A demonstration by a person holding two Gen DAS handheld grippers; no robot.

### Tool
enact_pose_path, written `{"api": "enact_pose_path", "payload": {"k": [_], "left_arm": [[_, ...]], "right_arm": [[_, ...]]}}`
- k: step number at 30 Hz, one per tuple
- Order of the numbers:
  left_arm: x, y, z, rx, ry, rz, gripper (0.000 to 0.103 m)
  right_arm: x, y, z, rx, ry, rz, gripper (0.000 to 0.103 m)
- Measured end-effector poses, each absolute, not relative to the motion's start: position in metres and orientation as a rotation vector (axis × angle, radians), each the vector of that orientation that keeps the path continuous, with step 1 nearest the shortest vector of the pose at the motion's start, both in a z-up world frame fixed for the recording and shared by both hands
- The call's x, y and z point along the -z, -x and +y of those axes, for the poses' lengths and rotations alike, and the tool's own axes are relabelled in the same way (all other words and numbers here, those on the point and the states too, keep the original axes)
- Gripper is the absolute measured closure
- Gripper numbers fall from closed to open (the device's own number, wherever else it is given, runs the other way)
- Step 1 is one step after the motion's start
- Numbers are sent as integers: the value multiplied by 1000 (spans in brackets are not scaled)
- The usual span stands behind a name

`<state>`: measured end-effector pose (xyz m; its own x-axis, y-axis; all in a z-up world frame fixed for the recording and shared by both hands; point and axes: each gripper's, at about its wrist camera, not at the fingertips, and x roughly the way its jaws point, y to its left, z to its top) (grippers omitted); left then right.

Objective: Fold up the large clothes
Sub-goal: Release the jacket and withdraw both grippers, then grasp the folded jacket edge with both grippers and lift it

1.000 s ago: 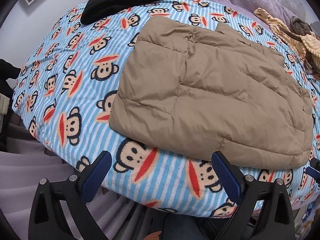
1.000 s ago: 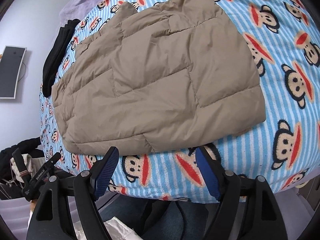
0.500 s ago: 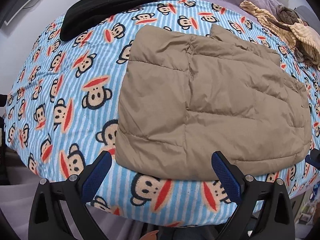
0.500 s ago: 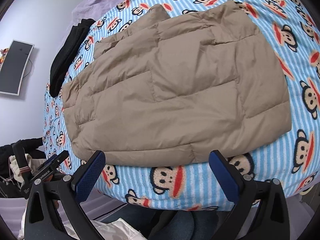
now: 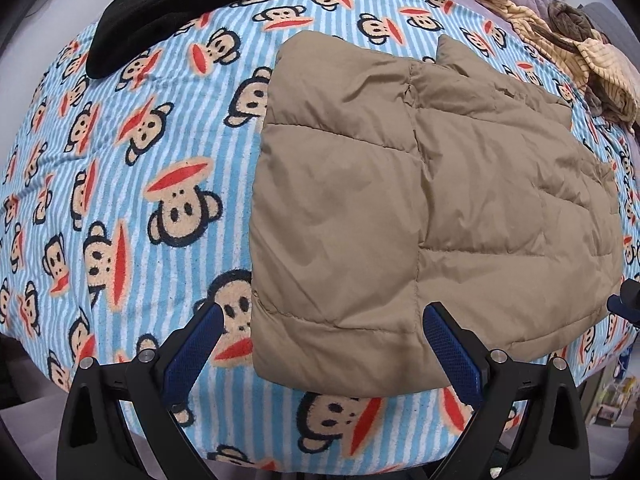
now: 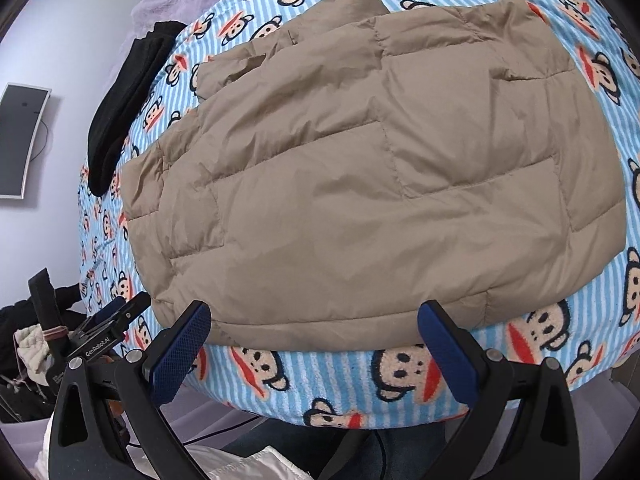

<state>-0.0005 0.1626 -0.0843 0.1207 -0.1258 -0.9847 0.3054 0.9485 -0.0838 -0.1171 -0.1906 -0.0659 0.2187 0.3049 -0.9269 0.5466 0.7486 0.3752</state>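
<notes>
Left wrist view, nearest first: your left tool stands spread wide with nothing between its blue pads, poised over the near left corner of the tan quilted puffer jacket. In the right wrist view your right tool has just been opening and now stands at full spread, empty, above the jacket's near hem.

The jacket lies flat and partly folded on the bed's blue-striped monkey-print blanket, close to the near edge. Judged by its look, it is light, soft and puffy, with a smooth shell that may slip. It will spring back and trap air. Take it at the near corners, pinching the full thickness at the stitched hem rather than the shell alone.

Farther off, a black folded garment lies at the blanket's far left, and a crumpled tan striped cloth at the far right. No containers are visible.
</notes>
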Motion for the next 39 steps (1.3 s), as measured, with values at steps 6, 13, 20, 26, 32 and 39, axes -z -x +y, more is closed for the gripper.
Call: {"api": "enact_pose_path", "payload": {"k": [6,13,20,26,32,39], "left_arm": [[86,-27,194,420,-89,1391,3],[138,-64,214,576,139,1524,3],[173,-72,170,801,160,1594,3],[190,-81,143,844,180,1638,11],[167,-78,139,912,229,1619,75],[116,-63,139,857,270,1545,76]], "right_arm": [[69,97,-180,191,-755,1386,0],[82,90,-172,208,-729,1419,1],[97,96,-170,229,-768,1459,1],[94,92,-170,248,-754,1463,1],[81,85,-176,273,-724,1411,5],[73,74,-201,289,-689,1284,73]]}}
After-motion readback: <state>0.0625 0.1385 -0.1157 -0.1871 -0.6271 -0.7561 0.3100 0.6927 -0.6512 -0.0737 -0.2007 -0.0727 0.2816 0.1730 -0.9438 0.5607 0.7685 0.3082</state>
